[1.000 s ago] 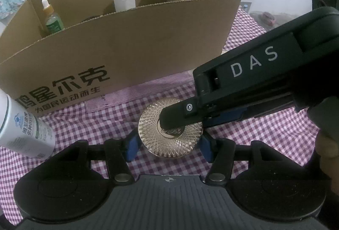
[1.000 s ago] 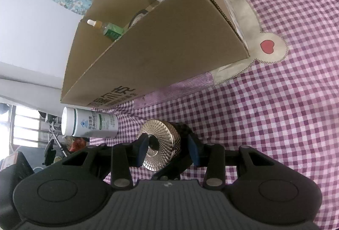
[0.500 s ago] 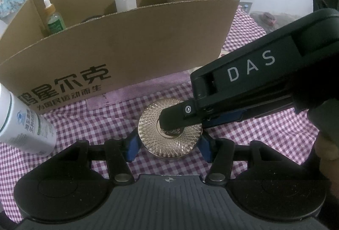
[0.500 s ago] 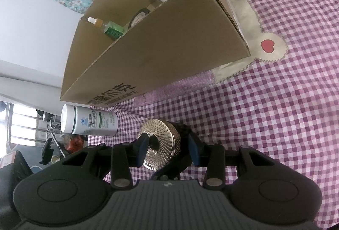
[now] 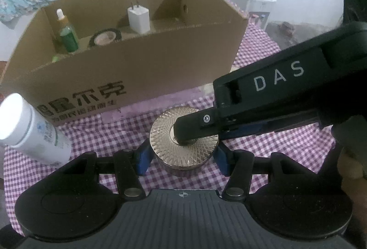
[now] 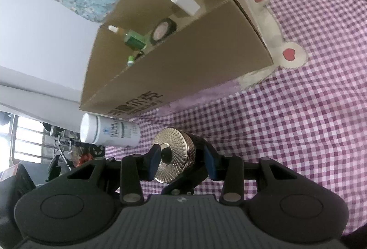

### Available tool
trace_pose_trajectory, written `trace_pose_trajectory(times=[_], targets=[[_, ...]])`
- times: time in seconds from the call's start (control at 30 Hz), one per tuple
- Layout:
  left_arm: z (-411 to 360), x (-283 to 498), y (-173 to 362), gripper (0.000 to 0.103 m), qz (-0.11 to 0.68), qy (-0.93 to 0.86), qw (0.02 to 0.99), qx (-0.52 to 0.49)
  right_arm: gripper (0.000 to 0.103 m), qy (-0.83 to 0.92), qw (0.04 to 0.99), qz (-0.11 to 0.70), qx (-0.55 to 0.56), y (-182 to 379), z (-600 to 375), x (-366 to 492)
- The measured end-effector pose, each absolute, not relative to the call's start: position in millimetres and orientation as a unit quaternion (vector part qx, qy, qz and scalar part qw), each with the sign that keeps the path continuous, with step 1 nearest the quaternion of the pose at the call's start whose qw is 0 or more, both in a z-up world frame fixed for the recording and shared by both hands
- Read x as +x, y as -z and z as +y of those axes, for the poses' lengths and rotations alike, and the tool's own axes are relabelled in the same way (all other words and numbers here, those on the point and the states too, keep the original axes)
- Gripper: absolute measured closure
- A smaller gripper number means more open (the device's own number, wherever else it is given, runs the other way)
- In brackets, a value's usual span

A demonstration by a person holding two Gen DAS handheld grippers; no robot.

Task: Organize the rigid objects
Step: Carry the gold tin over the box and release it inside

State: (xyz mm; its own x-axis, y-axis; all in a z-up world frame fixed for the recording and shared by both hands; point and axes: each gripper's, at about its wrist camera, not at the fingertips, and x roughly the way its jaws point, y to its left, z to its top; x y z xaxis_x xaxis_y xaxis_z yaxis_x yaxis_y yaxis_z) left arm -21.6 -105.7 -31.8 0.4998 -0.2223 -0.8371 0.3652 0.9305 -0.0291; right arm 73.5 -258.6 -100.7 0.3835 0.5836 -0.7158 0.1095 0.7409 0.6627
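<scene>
- Against the views from a moment ago, the round gold jar with the faceted metallic lid (image 5: 183, 141) sits higher relative to the brown cardboard box (image 5: 137, 65). More of the box floor now shows, with the green dropper bottle (image 5: 66, 36), the black tape roll (image 5: 105, 37) and the white plug charger (image 5: 138, 20) inside.
- My reading: the jar is being lifted off the purple-and-white checked tablecloth (image 6: 298, 123), so the carry toward the box has begun. The jar is still outside the box, just in front of its printed wall.
- The right gripper (image 6: 181, 160) is partly spread and pinches the jar from top to bottom: 1 blue pad presses the lid centre, the other the base.
- The left gripper (image 5: 182, 156) is also partly spread; its 2 blue pads bracket the jar's sides, touching or very nearly so.
- The white cylindrical bottle (image 6: 110, 131) lies on its side near the box, untouched, so it is probably the next thing to sort.
</scene>
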Motion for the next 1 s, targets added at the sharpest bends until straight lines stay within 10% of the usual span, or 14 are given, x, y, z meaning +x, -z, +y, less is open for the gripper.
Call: trace_pose_trajectory(times=[1.0], targets=[[-114,171,-42,0.048,0.432,0.128,0.893,0.018,0.058,-0.215,0.814,0.495,0.215,-21,-262,203]])
